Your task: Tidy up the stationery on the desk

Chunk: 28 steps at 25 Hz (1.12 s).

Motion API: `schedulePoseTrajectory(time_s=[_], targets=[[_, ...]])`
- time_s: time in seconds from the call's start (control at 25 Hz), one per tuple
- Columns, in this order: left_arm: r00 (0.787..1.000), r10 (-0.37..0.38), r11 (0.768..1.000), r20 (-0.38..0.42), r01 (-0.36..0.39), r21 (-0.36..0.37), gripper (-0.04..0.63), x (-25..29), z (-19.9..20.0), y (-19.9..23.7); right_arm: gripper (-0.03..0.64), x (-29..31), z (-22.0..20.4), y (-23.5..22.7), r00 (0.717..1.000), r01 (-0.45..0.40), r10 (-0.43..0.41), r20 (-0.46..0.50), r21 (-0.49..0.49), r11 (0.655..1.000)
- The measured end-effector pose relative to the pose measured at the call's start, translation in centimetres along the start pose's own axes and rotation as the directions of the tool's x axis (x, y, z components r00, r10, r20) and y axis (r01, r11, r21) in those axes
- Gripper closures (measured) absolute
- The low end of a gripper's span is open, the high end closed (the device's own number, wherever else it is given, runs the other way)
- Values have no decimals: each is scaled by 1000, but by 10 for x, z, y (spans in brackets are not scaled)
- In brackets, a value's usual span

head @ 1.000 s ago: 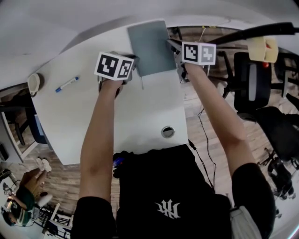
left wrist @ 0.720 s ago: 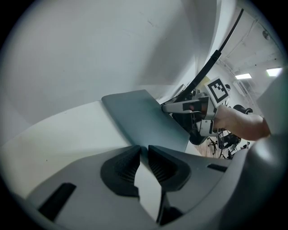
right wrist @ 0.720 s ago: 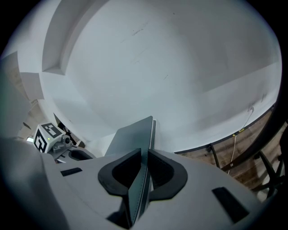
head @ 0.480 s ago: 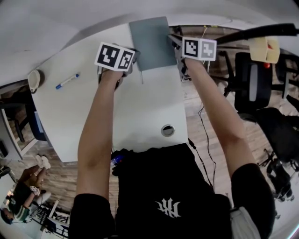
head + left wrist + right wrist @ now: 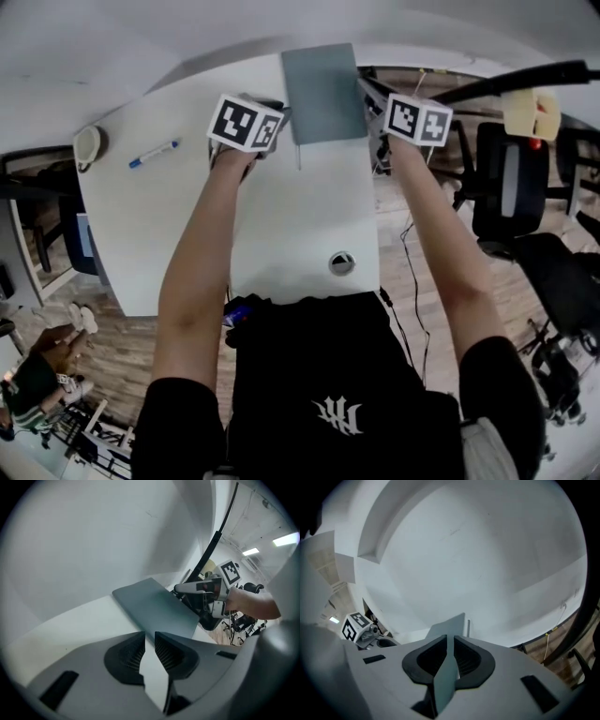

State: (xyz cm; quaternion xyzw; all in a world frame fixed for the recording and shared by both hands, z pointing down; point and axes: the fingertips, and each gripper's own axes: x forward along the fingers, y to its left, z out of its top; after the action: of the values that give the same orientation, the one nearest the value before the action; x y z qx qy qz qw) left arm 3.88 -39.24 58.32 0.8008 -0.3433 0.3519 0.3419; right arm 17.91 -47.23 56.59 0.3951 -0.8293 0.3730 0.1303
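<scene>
A grey notebook [image 5: 323, 92] lies at the far edge of the white desk [image 5: 281, 234], a thin ribbon [image 5: 298, 155] trailing from its near edge. My right gripper [image 5: 367, 91] is shut on the notebook's right edge. In the right gripper view the grey cover [image 5: 451, 629] runs edge-on between the pads of that gripper [image 5: 451, 641]. My left gripper [image 5: 279, 116] is at the notebook's near left corner. Its jaws have just been opening. In the left gripper view a narrow gap of that gripper [image 5: 150, 637] shows only white desk, and the notebook [image 5: 154, 609] lies just ahead.
A blue-capped marker [image 5: 155, 153] and a round pale object [image 5: 89, 143] lie on the desk's left part. A cable grommet [image 5: 341, 262] sits near the front edge. Office chairs [image 5: 511, 183] stand to the right of the desk. A person [image 5: 37, 384] is on the floor at lower left.
The right gripper has risen slightly with the notebook's edge. The left gripper stays at the notebook's corner. The head view has shifted, so everything sits a little further right.
</scene>
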Motion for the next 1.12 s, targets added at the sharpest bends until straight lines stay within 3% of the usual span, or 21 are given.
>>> schedulePoseTrajectory(time_s=[0.12,0.24,0.36,0.48,0.6,0.76,0.92,1.12], targets=[[998,11,1000,60,-12,20,532,-25,1,4,549,-20,16,34,993,-82,89,76,-93,992],[985,44,998,169,-49,25,570,-63,13,6,551,-48,33,80,964,-196,225,145,-188,962],[957,57,996,284,-74,48,591,-107,22,-1,554,-80,41,135,918,-299,350,188,-253,920],[915,63,991,398,-104,81,592,-156,26,-9,555,-108,42,188,877,-370,441,191,-317,874],[854,51,989,517,-115,92,594,-210,23,-18,557,-136,38,239,840,-414,510,188,-386,824],[751,61,986,657,-149,78,594,-283,7,-26,560,-165,29,298,799,-428,571,189,-490,760],[657,68,978,751,-191,78,594,-348,-19,-31,561,-181,11,349,780,-423,601,175,-561,712],[561,79,969,824,-237,69,594,-414,-55,-31,562,-188,-13,393,765,-427,623,162,-598,679]])
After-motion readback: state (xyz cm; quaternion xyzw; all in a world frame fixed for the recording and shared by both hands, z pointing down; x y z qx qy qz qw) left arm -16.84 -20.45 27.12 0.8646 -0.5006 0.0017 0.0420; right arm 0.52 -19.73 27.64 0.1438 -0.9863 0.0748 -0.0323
